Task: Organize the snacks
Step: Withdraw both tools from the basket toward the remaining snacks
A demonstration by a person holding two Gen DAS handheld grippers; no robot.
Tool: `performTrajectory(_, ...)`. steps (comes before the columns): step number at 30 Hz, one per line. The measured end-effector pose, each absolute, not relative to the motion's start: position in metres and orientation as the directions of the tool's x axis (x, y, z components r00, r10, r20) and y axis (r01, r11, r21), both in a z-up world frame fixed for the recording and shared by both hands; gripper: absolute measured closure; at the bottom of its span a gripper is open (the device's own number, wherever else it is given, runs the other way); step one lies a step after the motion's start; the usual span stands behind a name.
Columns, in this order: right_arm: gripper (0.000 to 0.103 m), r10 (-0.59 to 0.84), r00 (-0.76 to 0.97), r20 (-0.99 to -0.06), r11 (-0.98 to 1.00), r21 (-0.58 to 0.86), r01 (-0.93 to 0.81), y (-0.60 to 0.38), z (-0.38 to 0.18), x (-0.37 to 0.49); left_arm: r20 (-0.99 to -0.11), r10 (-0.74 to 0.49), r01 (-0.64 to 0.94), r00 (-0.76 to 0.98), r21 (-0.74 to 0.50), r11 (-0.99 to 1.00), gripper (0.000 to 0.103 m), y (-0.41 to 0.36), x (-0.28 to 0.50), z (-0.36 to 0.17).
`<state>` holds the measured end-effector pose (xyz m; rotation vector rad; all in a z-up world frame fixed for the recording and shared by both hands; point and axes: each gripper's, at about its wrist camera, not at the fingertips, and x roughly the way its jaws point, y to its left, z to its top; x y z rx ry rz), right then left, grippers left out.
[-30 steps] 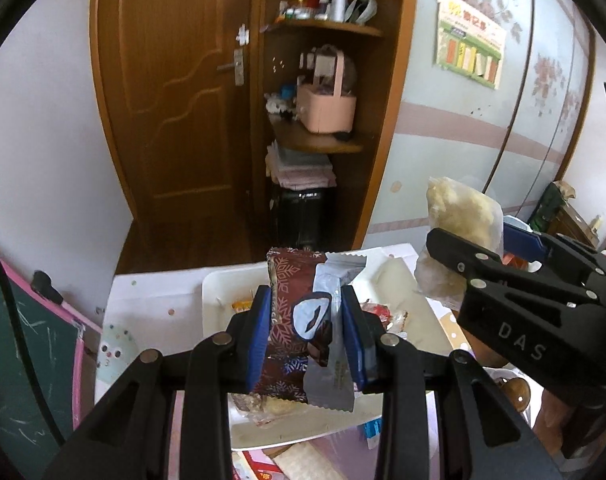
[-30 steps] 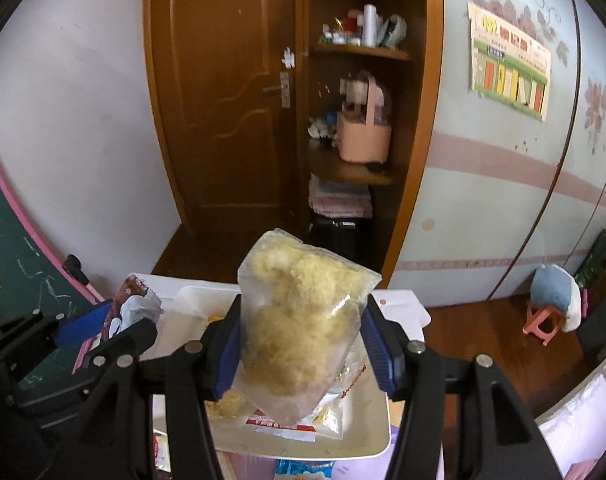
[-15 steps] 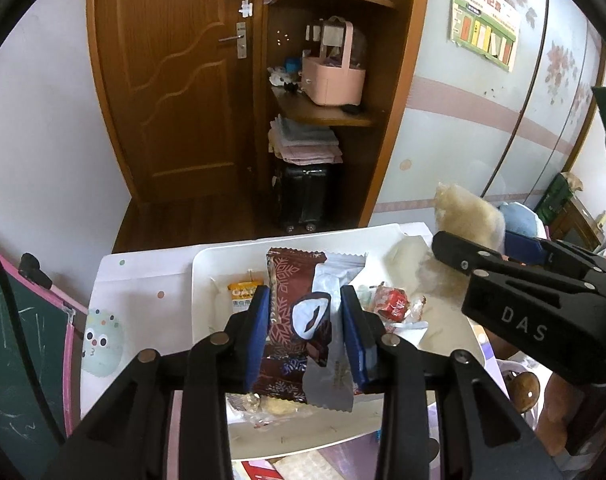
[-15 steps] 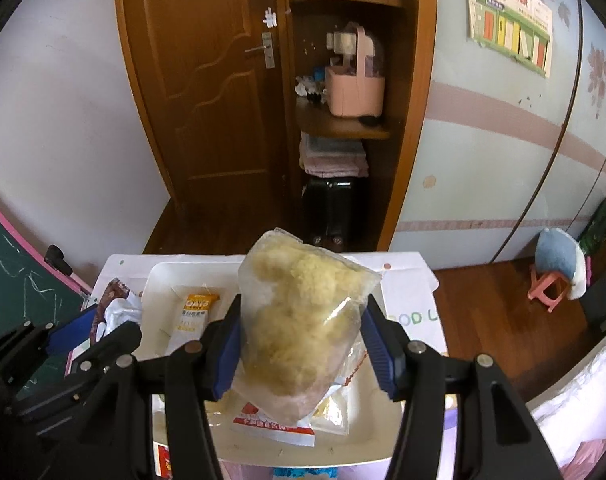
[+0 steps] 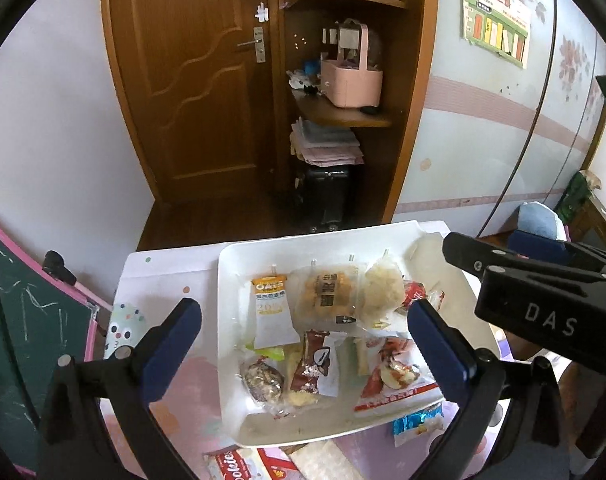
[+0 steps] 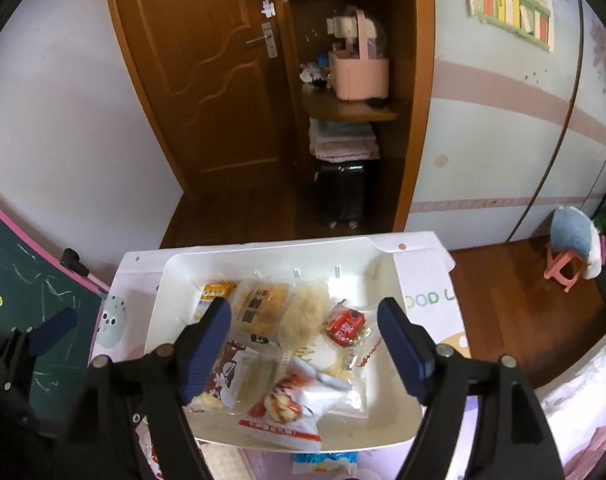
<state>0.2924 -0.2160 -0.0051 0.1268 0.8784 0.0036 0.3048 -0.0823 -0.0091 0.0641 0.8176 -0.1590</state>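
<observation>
A white tray [image 5: 231, 344] [image 6: 387, 432] on the small table holds several snack packets. The brown and white packet [image 5: 317, 362] [image 6: 223, 372] lies near the tray's front. The clear bag of pale yellow snack [image 5: 381, 294] [image 6: 305, 314] lies in the middle. An OATS sachet [image 5: 271, 308] [image 6: 215, 294] and a biscuit packet [image 5: 325, 292] [image 6: 263, 306] lie at the back. My left gripper [image 5: 303, 352] is open and empty above the tray. My right gripper [image 6: 303, 344] is open and empty above the tray; its body shows in the left wrist view [image 5: 543, 304].
A cookie pack [image 5: 243, 462] and a blue wrapper [image 5: 417, 422] [image 6: 325, 464] lie on the table in front of the tray. A green chalkboard [image 5: 11, 320] stands at the left. A wooden door, corner shelves and a small stool [image 6: 571, 256] are beyond the table.
Both grippers have opened. The brown and white packet left my left gripper and the yellow snack bag left my right gripper; both now lie in the tray.
</observation>
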Motion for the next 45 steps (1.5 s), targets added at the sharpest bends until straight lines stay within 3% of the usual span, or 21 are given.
performTrajectory(18, 0.026, 0.034, 0.667, -0.744, 0.992, 0.105, 0.066, -0.207, 0.047, 0.193, -0.668, -0.161, 0.208, 0.727, -0.009, 0.978, 0.000, -0.059, 0.196, 0.054)
performTrajectory(31, 0.025, 0.039, 0.703, -0.710, 0.998, 0.061, 0.007, -0.175, 0.065, 0.091, -0.594, -0.184, 0.191, 0.784, -0.051, 0.980, 0.000, 0.005, 0.089, 0.083)
performTrajectory(39, 0.025, -0.016, 0.720, -0.694, 0.995, -0.080, -0.055, -0.139, 0.045, 0.060, -0.576, -0.160, 0.152, 0.802, -0.063, 0.986, 0.000, 0.041, 0.060, 0.077)
performTrajectory(45, 0.026, 0.060, 0.687, -0.724, 0.991, -0.040, -0.129, -0.130, 0.000, 0.073, -0.656, -0.165, 0.140, 0.737, -0.090, 0.986, 0.000, 0.044, 0.086, 0.031)
